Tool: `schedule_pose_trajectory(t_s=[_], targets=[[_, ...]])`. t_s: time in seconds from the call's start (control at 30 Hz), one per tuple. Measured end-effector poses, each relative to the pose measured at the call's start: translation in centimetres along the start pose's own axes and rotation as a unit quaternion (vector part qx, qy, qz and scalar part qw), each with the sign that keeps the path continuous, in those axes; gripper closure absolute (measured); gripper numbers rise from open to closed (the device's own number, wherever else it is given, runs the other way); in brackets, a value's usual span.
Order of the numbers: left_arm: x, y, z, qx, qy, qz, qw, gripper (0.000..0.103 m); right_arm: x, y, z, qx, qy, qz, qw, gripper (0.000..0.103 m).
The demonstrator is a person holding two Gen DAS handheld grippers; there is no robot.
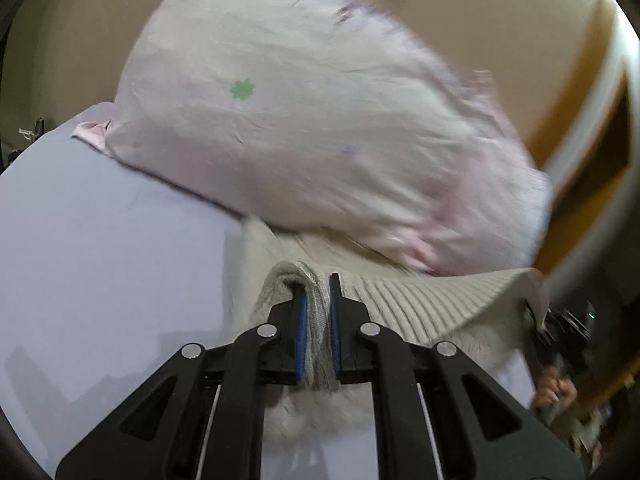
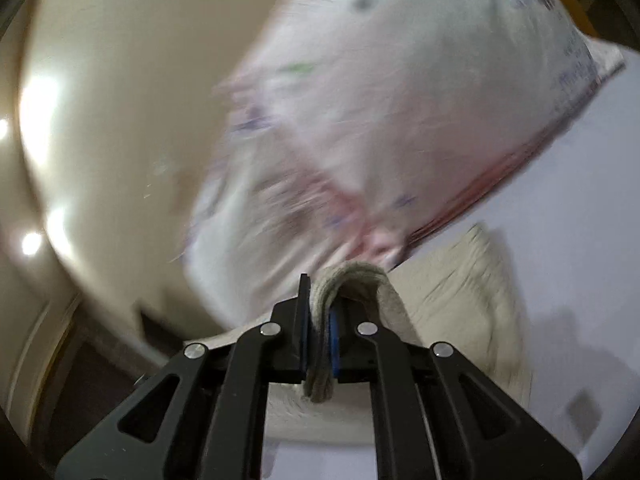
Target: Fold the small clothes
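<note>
A cream knitted garment (image 1: pixel 424 300) with a ribbed hem hangs stretched above a lilac bed sheet (image 1: pixel 100 264). My left gripper (image 1: pixel 318 280) is shut on one bunched edge of it. My right gripper (image 2: pixel 320 280) is shut on another bunched edge of the same garment (image 2: pixel 452 300). The right gripper also shows in the left wrist view (image 1: pixel 560 328) at the far right, at the hem's other end, with the hand below it. The rest of the garment droops below both grippers.
A large pale pink pillow (image 1: pixel 312 132) with small flower prints lies on the bed just beyond the garment, and shows blurred in the right wrist view (image 2: pixel 400 120). A beige wall (image 2: pixel 120 120) and wooden furniture (image 1: pixel 592 152) stand behind.
</note>
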State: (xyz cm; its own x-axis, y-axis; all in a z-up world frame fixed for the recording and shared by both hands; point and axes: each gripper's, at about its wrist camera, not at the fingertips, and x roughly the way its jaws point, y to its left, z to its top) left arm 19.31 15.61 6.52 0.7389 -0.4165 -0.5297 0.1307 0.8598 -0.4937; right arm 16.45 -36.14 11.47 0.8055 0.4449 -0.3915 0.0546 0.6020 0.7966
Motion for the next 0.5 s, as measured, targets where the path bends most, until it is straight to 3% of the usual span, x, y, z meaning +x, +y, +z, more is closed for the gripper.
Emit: schedule_pose_trajectory(t_s=[0.13, 0.2, 0.3, 0.37, 0.4, 0.43, 0.5], targets=[[8.9, 1.9, 1.6, -0.041, 0.065, 0.058, 0.9953, 0.094, 7.5, -4.8, 0.7, 0.059, 0.038, -0.116, 0.991, 0.091], [10.4, 2.8, 1.7, -0.068, 0.083, 0.048, 0.9931, 0.093, 8.4, -5.8, 0.3, 0.081, 0.043, -0.134, 0.987, 0.080], [9.6, 4.4, 2.3, -0.119, 0.085, -0.014, 0.9891, 0.089, 7.8, -5.2, 1.1, 0.075, 0.011, -0.081, 0.994, 0.021], [8.3, 5.3, 2.8, -0.159, 0.076, -0.056, 0.9827, 0.076, 6.7, -4.2, 1.8, 0.058, -0.029, -0.079, 0.995, 0.010], [6.9, 5.8, 3.1, -0.173, 0.053, -0.058, 0.9818, 0.044, 6.5, -3.9, 2.0, 0.052, -0.040, -0.065, 0.996, 0.010], [5.3, 6.0, 3.3, -0.172, 0.023, -0.047, 0.9838, 0.022, 5.7, -3.3, 2.2, 0.045, -0.046, -0.036, 0.997, 0.010], [3.0, 5.9, 3.1, -0.142, 0.004, -0.022, 0.9896, 0.019, 4.5, -2.3, 2.1, 0.028, -0.050, -0.027, 0.998, 0.009]])
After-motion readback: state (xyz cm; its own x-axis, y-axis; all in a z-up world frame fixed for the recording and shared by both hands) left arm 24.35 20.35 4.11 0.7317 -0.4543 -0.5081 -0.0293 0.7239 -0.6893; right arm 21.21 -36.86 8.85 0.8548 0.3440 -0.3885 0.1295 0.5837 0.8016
